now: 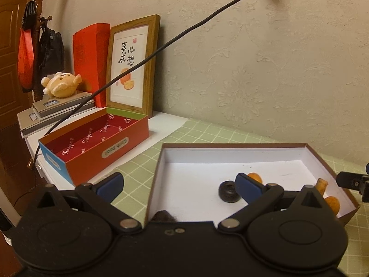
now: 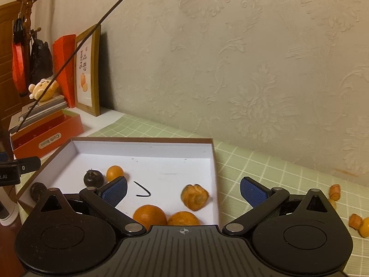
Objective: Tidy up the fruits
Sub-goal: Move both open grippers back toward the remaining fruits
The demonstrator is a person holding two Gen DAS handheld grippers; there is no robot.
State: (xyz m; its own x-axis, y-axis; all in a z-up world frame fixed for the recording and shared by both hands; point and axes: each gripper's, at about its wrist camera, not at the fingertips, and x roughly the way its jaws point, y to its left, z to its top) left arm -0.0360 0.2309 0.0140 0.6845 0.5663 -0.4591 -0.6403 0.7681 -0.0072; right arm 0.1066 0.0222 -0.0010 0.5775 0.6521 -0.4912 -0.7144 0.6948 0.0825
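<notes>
A shallow white box point(image 2: 143, 140) with a brown rim lies on the green checked cloth. Inside are two oranges point(image 2: 149, 215), a small orange point(image 2: 114, 172), a dark round fruit point(image 2: 93, 178) and a blurred orange chunk point(image 2: 194, 196). My right gripper point(image 2: 184, 191) is open above the box's near edge, the chunk between and below its fingers, untouched. My left gripper point(image 1: 180, 184) is open over the box's point(image 1: 230, 145) left rim with nothing in it. The dark fruit point(image 1: 229, 190) sits just left of its right finger. Another dark fruit point(image 2: 38, 191) lies at the box's left corner.
Orange pieces point(image 2: 334, 191) and more fruit point(image 2: 359, 225) lie on the cloth right of the box. An open red box point(image 1: 96, 140), a framed picture point(image 1: 132, 69), a plush toy point(image 1: 61, 85) on books and a black cable point(image 1: 161, 46) stand at the left. The wall is close behind.
</notes>
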